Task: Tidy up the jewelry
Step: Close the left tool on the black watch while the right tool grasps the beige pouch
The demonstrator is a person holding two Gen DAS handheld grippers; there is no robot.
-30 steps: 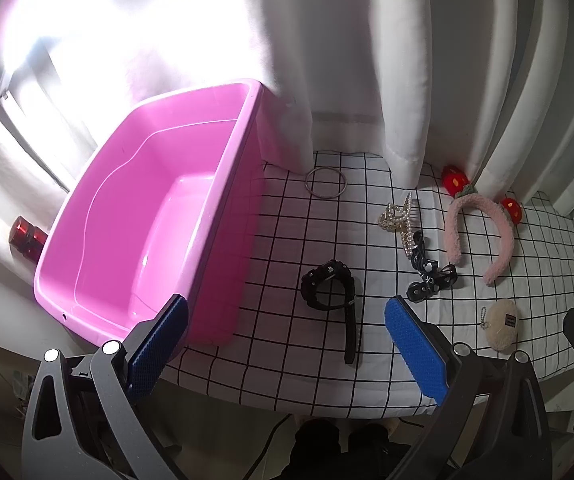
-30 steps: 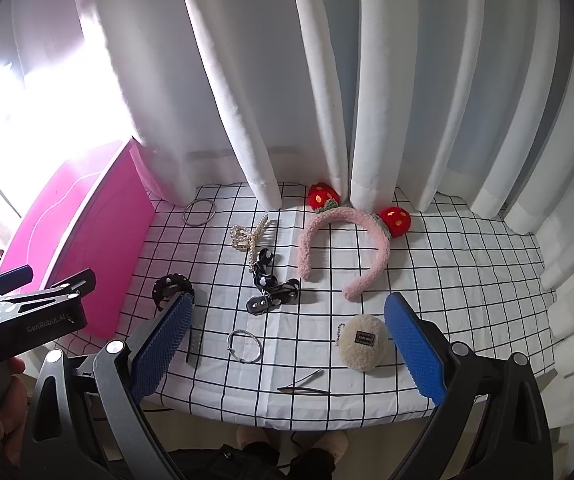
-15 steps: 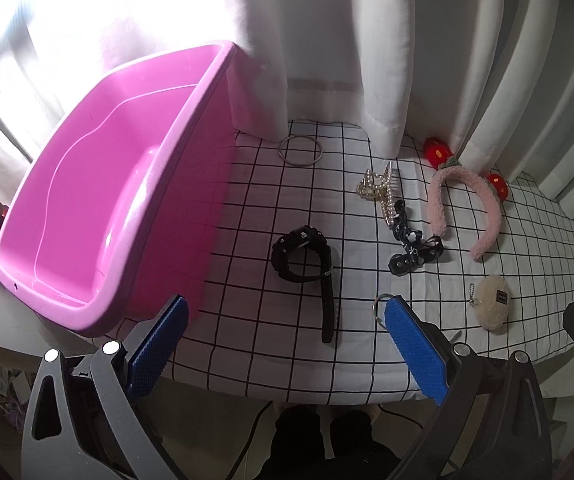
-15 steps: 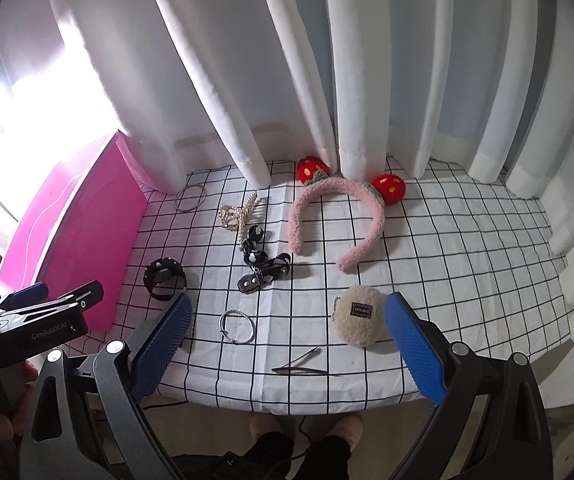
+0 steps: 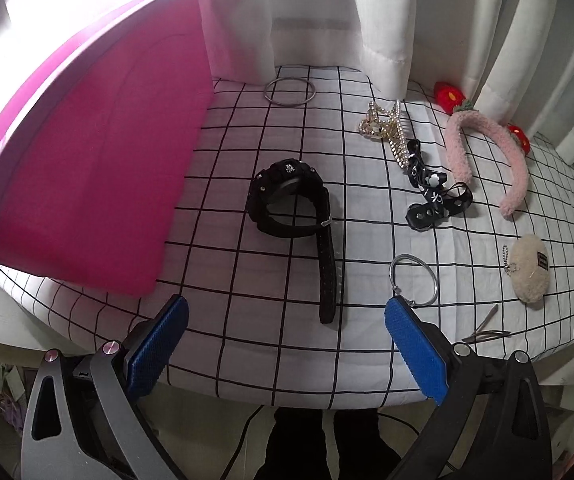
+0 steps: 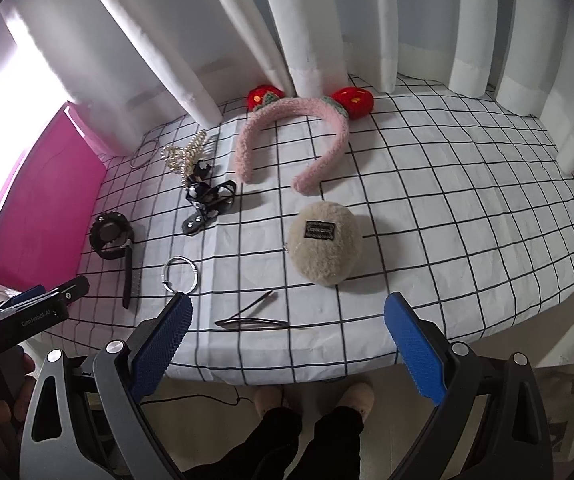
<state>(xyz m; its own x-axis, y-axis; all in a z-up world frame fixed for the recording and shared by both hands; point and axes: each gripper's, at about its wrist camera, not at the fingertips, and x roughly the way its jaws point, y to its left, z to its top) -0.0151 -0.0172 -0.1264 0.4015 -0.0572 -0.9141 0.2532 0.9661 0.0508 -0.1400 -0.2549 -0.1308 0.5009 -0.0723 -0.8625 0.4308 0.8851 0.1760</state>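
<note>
Left gripper (image 5: 285,344): hovering at the table's near edge, blue pads spread wide and holding nothing, the black watch (image 5: 293,210) lying straight ahead between them.
Right gripper (image 6: 287,344): also gaping and empty, pointing over the near edge toward the beige plush pouch (image 6: 325,248).
Landmark: the black watch is lying on the checked cloth (image 5: 287,140), its strap trailing toward the near edge.
Pink bin (image 5: 87,168): standing just left of the watch, against the white curtain (image 6: 307,20).
Silver bangle (image 5: 413,280): lying right of the watch strap, nearer the edge, just beyond the left gripper's right pad.
Thin ring (image 5: 289,92): resting beyond the watch, at the curtain's foot.
Pearl hair claw (image 5: 385,128) and black bow clip (image 5: 433,200): lying right of the watch, touching each other.
Pink headband (image 6: 291,136): sitting farther right, its red strawberry ears against the curtain.
Metal hairpin (image 6: 253,318): lying right of the bangle, near the edge.
</note>
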